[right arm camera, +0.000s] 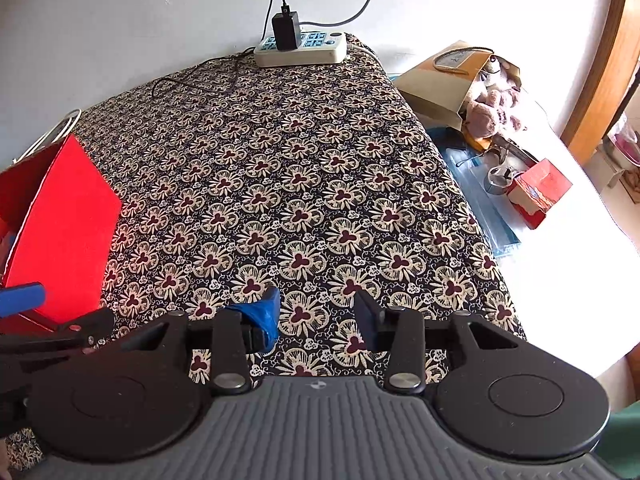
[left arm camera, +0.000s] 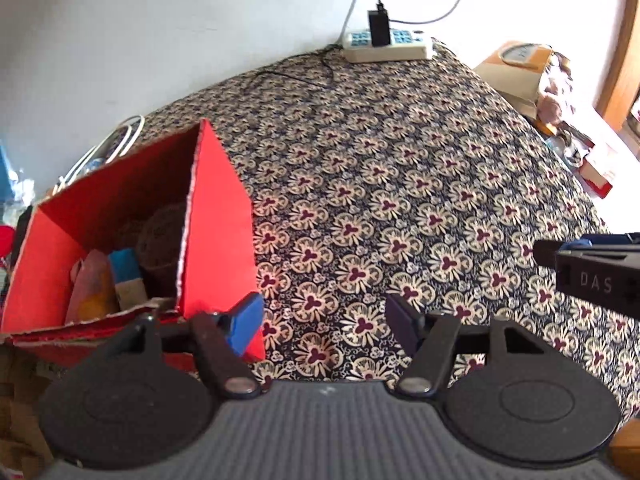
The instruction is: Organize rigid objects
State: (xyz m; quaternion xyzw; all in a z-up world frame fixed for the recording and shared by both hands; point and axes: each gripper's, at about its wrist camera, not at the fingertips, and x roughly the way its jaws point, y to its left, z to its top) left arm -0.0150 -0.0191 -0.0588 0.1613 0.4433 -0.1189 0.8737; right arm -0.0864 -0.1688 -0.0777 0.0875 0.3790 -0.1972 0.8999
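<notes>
A floral-patterned tablecloth (right arm camera: 304, 184) covers the table against a white wall (right arm camera: 140, 12), brightly sunlit at right.

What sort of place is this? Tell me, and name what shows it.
Probably a lived-in home room, not a lab: a floral tablecloth on the table, a power strip by the wall, and a plush toy in a paper bag.

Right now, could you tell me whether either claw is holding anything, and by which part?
Nothing is held: the left claw and the right claw are both open, with only the floral patterned cloth showing between their fingers.
</notes>
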